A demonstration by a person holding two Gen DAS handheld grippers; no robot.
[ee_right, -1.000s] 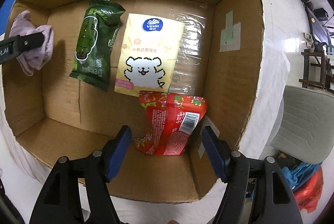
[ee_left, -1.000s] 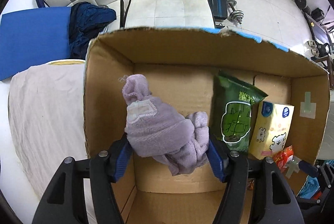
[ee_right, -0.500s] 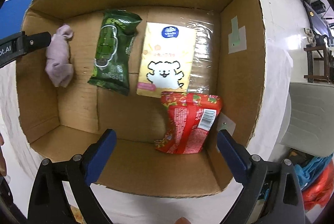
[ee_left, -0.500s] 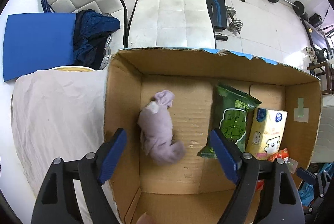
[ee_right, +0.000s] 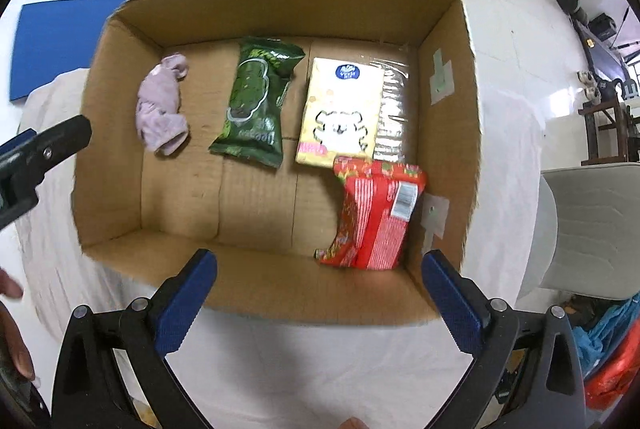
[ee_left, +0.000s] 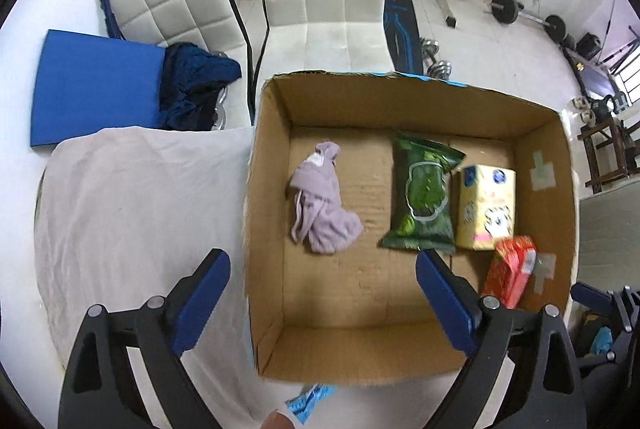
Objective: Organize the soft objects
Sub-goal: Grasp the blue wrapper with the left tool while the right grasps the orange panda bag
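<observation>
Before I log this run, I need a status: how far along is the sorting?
Four items lie in the box: lilac sock, green pack, yellow tissue pack, red pack. Nothing is in hand: left gripper and right gripper are both open and empty. A blue wrapper lies outside the box, possibly left.

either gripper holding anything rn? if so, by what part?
Nothing held. Left gripper and right gripper are both open and empty. The purple cloth lies loose on the cardboard box floor.
</observation>
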